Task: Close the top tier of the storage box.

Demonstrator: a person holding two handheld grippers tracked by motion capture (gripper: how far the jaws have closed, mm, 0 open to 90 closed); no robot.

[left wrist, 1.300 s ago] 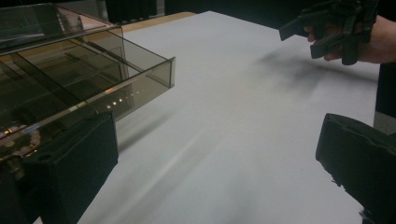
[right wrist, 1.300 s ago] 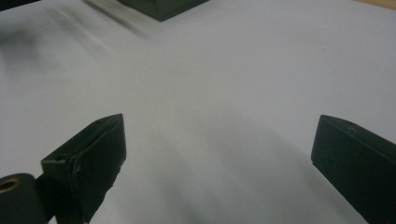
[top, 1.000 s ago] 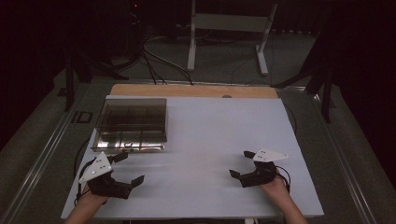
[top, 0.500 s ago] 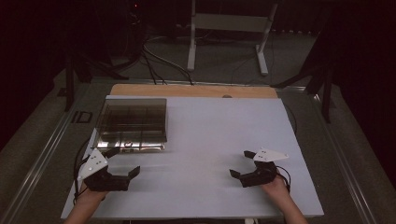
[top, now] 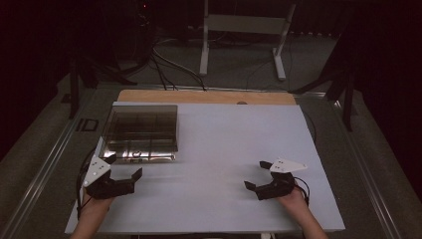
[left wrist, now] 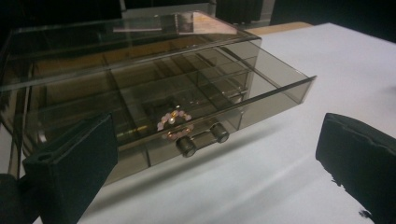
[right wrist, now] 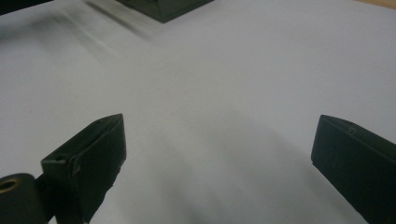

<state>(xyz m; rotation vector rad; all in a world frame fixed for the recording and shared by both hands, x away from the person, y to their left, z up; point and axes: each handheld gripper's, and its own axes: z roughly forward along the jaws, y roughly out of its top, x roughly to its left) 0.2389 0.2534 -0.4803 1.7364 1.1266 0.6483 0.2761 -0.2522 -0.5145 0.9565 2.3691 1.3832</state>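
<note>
A smoky see-through drawer box (top: 142,130) stands at the table's left. In the left gripper view the box (left wrist: 140,79) has two round knobs (left wrist: 187,147) on its front, and its drawer front sticks out a little from the case. A pink bead bracelet (left wrist: 173,122) lies inside behind the knobs. My left gripper (top: 123,166) is open just in front of the box, apart from it, jaws pointing at the knobs; the same gripper (left wrist: 215,158) holds nothing. My right gripper (top: 256,175) is open low over the bare white table at the front right, empty (right wrist: 219,149).
The white table top (top: 234,134) has a wooden strip (top: 209,96) along its far edge. A corner of the box (right wrist: 163,7) shows at the top of the right gripper view. Cables and a metal stand (top: 244,30) are on the dark floor beyond.
My left gripper has moved a little forward, toward the front of the drawer box. The right gripper has stayed where it was.
</note>
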